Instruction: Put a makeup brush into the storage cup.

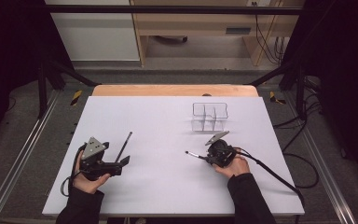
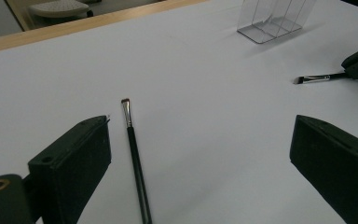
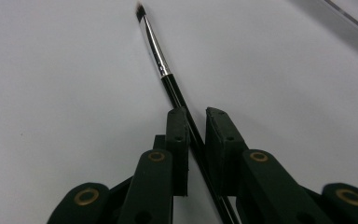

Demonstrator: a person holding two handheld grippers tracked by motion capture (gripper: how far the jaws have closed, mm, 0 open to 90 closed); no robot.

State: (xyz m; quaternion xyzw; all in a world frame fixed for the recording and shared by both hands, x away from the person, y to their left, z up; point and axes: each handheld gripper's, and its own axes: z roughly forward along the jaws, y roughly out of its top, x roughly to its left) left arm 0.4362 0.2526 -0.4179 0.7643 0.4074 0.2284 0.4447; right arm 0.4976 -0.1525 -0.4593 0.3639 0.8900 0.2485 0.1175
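Two thin brushes sit on a white table (image 1: pixel 168 186), with a clear organizer (image 1: pixel 209 116) toward the far right. The right gripper (image 3: pixel 196 122) pinches one brush (image 3: pixel 154 46) by its handle, bristles pointing left, organizer just beyond. The left gripper (image 2: pixel 200 154) is spread wide around the other brush (image 2: pixel 133 144), which lies flat, its long axis running away between the jaws, nearer the left one.
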